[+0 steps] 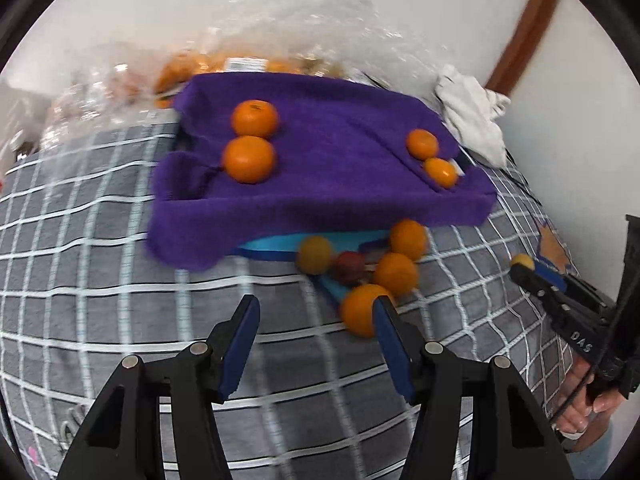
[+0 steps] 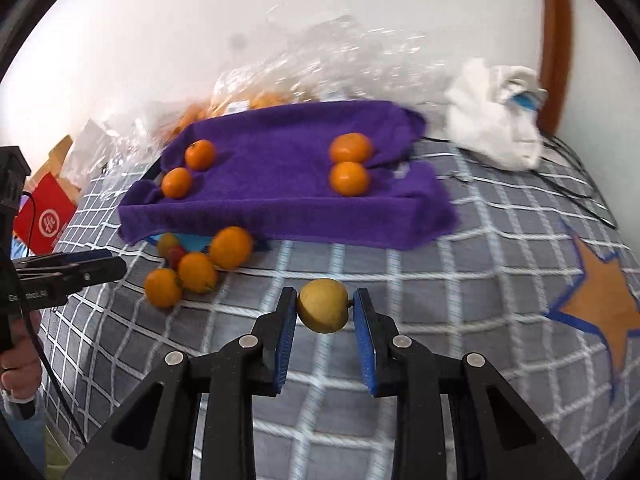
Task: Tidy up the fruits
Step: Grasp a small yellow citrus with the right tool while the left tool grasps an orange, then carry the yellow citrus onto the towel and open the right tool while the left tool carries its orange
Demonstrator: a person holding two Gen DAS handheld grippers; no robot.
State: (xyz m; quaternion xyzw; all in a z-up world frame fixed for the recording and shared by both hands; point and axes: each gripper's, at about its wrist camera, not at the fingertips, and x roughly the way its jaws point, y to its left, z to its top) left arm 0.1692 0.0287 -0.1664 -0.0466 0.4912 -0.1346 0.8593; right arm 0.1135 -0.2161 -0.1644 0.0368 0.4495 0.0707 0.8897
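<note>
A purple towel-lined tray point(image 1: 320, 208) point(image 2: 280, 216) lies on the bed with two pairs of oranges on it point(image 1: 250, 158) point(image 1: 422, 143) point(image 2: 349, 178) point(image 2: 177, 182). In front of it sits a loose pile: oranges point(image 1: 396, 273) point(image 2: 231, 247), a yellowish fruit point(image 1: 315, 255) and a dark red fruit point(image 1: 350, 267) point(image 2: 176, 254). My left gripper point(image 1: 316, 310) is open, empty, just short of the nearest orange point(image 1: 360, 310). My right gripper point(image 2: 325, 305) is shut on a small yellow fruit point(image 2: 323, 305) point(image 1: 523, 261), held above the blanket to the right of the pile.
The grey checked blanket point(image 1: 120, 280) point(image 2: 460, 300) has an orange star patch point(image 2: 600, 300). A clear plastic bag of oranges point(image 1: 240, 64) point(image 2: 256, 96) lies behind the tray, a white cloth point(image 1: 472, 112) point(image 2: 496, 120) at the back right, a red box point(image 2: 46, 216) at the left.
</note>
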